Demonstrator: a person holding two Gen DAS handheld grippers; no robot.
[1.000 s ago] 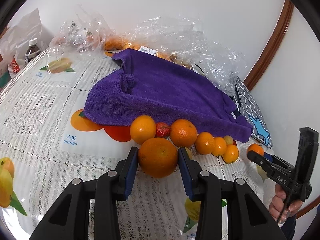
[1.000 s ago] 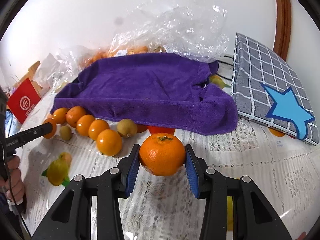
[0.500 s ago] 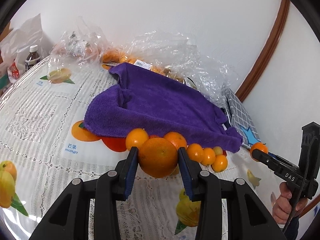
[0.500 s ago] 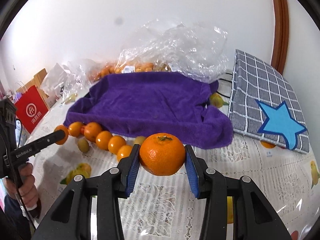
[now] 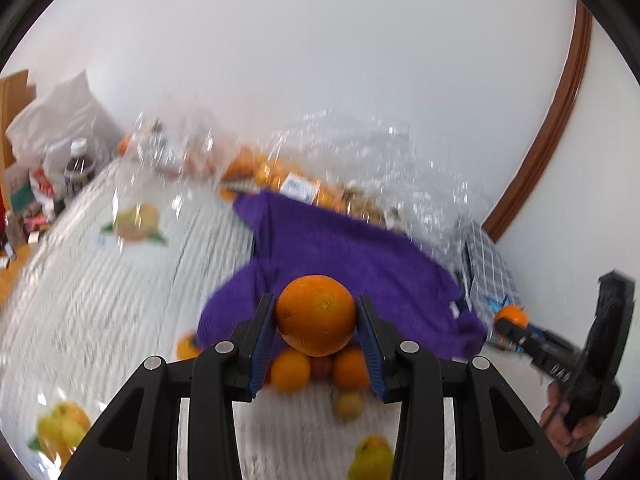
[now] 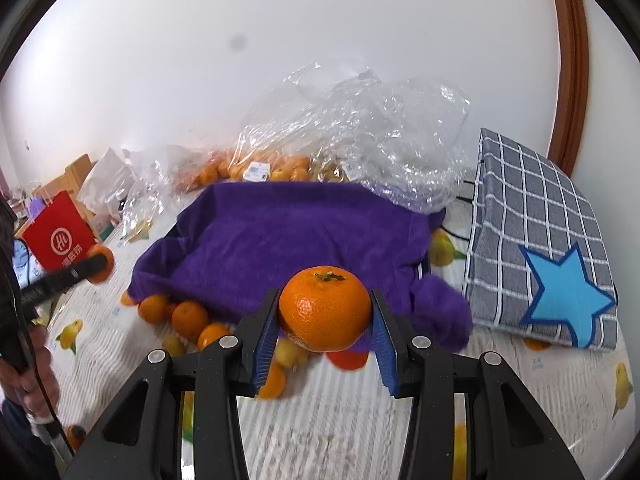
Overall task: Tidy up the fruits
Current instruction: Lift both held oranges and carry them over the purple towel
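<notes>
Desk: lace-patterned cloth; a row of loose fruits lies along the near edge of the purple towel.
Purple towel: directly ahead of and below both grippers.
Left gripper: pinching a large orange, clear of the desk.
Right gripper: pinching a stemmed mandarin, stem up, equally near the towel.

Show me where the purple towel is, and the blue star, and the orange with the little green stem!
purple towel [image 6: 288, 236], right wrist view, on the middle of its flat top.
blue star [image 6: 560, 300], right wrist view, on the star's middle.
orange with the stem [image 6: 325, 309], right wrist view, on its front peel below the stem.
</notes>
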